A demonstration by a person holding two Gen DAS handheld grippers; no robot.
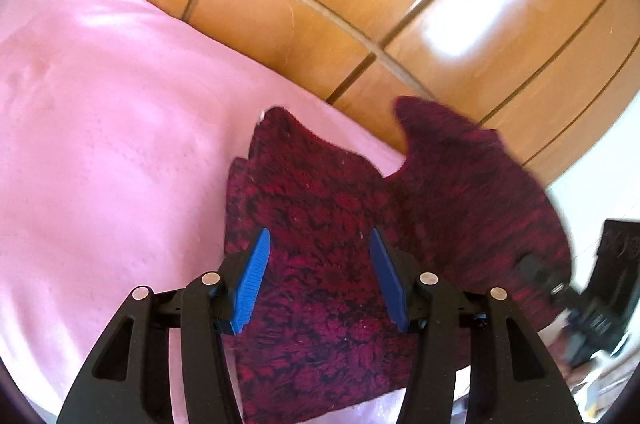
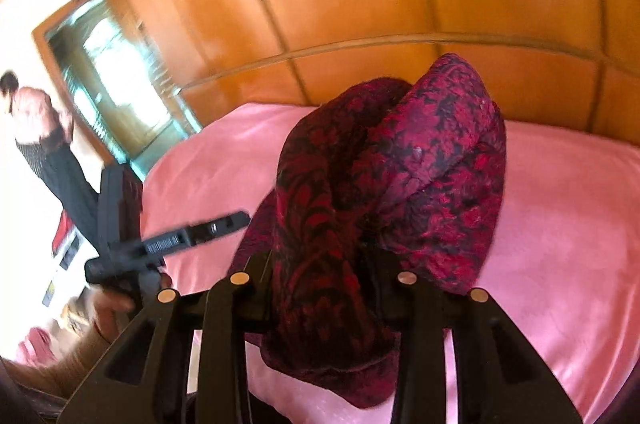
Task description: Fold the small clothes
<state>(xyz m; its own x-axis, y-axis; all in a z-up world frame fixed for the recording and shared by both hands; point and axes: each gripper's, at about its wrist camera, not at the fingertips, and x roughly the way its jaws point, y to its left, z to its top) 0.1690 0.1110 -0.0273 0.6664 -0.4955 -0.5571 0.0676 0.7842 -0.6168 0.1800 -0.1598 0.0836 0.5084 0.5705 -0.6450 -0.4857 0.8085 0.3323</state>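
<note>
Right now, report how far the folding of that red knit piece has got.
Done: the red knit garment is laid on the pink blanket. In hand: the right claw grips a bunched part of it, lifted off the blanket, while the left claw hangs open above the flat part, holding nothing. Left: laying the raised part over and smoothing it; no neat fold shows yet.

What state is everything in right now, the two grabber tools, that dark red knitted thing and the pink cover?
Left gripper: open, blue fingers spread above the garment, holding nothing.
Right gripper: shut on the garment, its fingers hidden under bunched cloth.
Red knitted garment: partly flat on the blanket, one end lifted and draped over the right gripper.
Pink blanket: spread out, lying under the garment.
</note>
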